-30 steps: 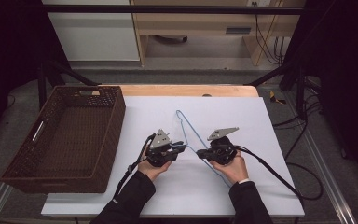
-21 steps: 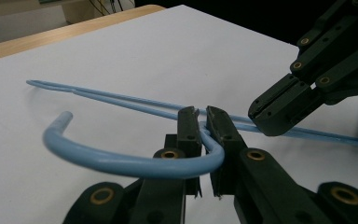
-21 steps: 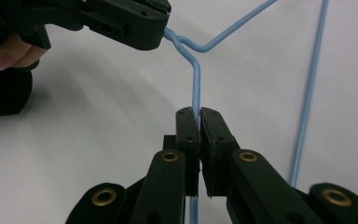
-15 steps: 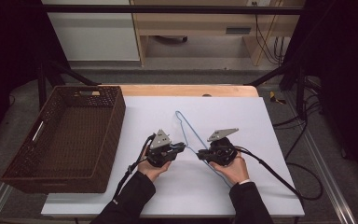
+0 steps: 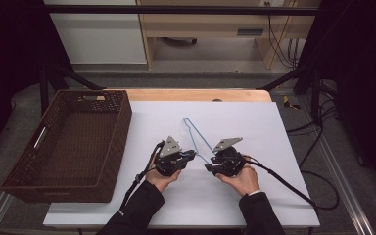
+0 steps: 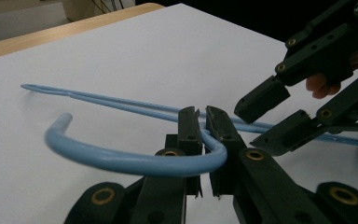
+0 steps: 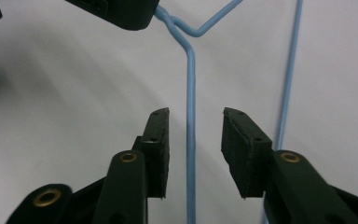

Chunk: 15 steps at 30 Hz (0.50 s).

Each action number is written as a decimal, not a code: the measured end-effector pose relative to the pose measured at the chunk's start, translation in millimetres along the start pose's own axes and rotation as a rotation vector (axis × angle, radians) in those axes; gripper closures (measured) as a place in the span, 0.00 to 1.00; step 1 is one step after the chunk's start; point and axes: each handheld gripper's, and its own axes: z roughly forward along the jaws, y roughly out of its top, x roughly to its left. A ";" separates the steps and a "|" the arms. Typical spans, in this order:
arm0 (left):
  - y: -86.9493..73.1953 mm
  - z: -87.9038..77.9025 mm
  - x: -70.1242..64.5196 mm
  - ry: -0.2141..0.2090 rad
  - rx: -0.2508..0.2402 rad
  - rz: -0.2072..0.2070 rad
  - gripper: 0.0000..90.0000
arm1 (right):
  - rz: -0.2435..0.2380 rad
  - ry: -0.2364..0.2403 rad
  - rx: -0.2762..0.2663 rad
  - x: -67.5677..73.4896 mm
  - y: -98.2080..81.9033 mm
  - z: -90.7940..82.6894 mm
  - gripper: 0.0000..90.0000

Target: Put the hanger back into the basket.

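A light-blue wire hanger [image 5: 196, 129] lies on the white table [image 5: 254, 127]. My left gripper [image 5: 192, 155] is shut on the hanger where the hook meets the neck. In the left gripper view the curved hook [image 6: 121, 161] passes between its closed jaws [image 6: 201, 114]. My right gripper [image 5: 209, 168] faces it from the right. Its jaws have just been opening and stand apart [image 7: 196, 116]. A straight run of the hanger wire [image 7: 190, 74] lies between them, and neither pad touches it. The right gripper's fingers [image 6: 261, 100] show spread in the left gripper view.
A dark brown wicker basket [image 5: 122, 122] stands at the table's left side, its inside bare. Black cables trail from both grippers toward the front and right edges. A wooden strip runs along the table's far edge [image 5: 191, 94].
The right gripper's jaws have parted from the hanger wire. Both hands and the hanger stay where they were.
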 end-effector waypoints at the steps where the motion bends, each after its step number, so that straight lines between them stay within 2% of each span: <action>1: 0.1 0.0 -0.2 0.001 0.000 0.001 0.94 | 0.005 0.001 0.005 1.3 0.1 1.1 0.75; 9: 0.1 0.1 -1.2 0.000 -0.003 0.003 0.94 | 0.019 0.005 0.025 1.9 0.0 3.8 0.96; 13: 0.1 0.1 -1.2 -0.002 -0.003 0.005 0.94 | 0.017 0.001 0.026 1.7 0.1 3.6 0.97; 15: 0.4 -0.7 -1.3 -0.004 -0.002 0.011 0.93 | 0.032 0.004 0.026 2.2 0.6 3.2 0.97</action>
